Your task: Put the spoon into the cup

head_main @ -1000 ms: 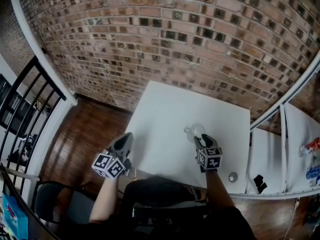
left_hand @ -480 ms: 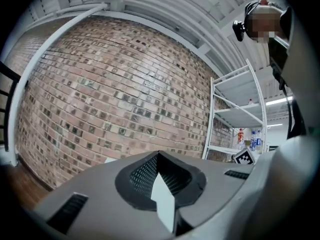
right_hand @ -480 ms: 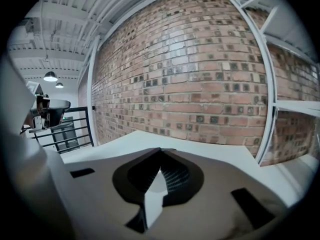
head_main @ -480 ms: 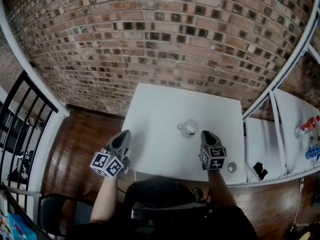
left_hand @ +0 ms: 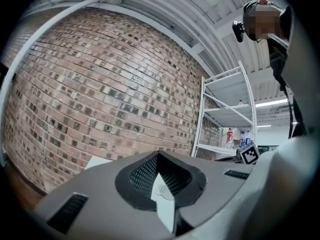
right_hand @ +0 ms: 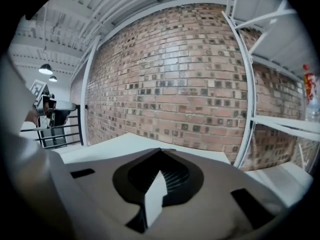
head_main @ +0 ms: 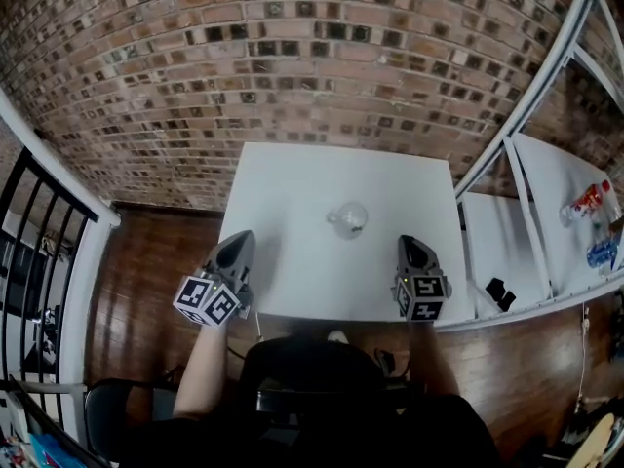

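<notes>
Right gripper (head_main: 410, 245) and left gripper (head_main: 243, 240): jaws fully together on both, nothing between them.
Both grippers sit at the near edge of the square white table (head_main: 292, 178), tips pointing away from the person toward the brick wall (head_main: 292, 57). The small clear glass cup (head_main: 348, 218) stands upright near the table's middle, well apart from both tools. It lies ahead of and to the left of the right gripper, and ahead of and to the right of the left gripper. The right gripper is the nearer of the two. No spoon lies on the bare tabletop. The cup's contents are too small to resolve, so the spoon's long axis and heading cannot be told. Judged from this layout, the spoon is probably already in the cup.
</notes>
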`<state>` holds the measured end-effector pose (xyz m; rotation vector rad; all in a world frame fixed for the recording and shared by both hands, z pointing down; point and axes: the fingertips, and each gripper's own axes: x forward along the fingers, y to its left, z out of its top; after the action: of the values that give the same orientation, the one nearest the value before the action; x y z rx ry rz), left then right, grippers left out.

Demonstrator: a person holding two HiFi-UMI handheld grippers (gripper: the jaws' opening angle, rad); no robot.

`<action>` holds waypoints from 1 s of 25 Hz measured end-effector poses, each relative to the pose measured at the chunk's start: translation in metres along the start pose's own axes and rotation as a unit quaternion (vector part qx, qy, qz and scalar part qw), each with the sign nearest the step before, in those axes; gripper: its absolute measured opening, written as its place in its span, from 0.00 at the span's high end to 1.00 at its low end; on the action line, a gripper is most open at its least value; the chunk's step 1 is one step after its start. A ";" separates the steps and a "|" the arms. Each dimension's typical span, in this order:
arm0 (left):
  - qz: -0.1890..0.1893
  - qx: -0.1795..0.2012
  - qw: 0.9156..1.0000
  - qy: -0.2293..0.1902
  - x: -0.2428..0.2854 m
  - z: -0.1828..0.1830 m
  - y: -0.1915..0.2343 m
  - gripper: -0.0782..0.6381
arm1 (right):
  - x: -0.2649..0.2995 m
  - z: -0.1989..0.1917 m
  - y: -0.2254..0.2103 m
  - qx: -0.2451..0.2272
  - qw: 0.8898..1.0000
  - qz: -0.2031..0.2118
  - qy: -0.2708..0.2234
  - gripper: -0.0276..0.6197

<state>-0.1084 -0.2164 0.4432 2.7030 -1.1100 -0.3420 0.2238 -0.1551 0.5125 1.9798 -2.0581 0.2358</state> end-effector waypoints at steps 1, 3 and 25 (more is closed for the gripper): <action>0.000 -0.002 1.000 0.000 -0.002 -0.001 -0.001 0.90 | -0.004 -0.005 0.000 -0.003 1.000 -0.005 0.005 0.95; 0.002 -0.006 1.000 0.004 -0.006 -0.007 -0.002 0.90 | -0.011 -0.015 -0.002 0.006 1.000 -0.009 0.012 0.95; 0.025 -0.043 0.999 0.020 -0.033 -0.035 0.006 0.90 | -0.069 -0.056 -0.022 0.071 0.997 -0.037 0.021 0.95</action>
<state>-0.1257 -0.1937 0.4825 2.5904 -1.1230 -0.3203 0.2519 -0.0739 0.5427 2.1106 -1.9871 0.4133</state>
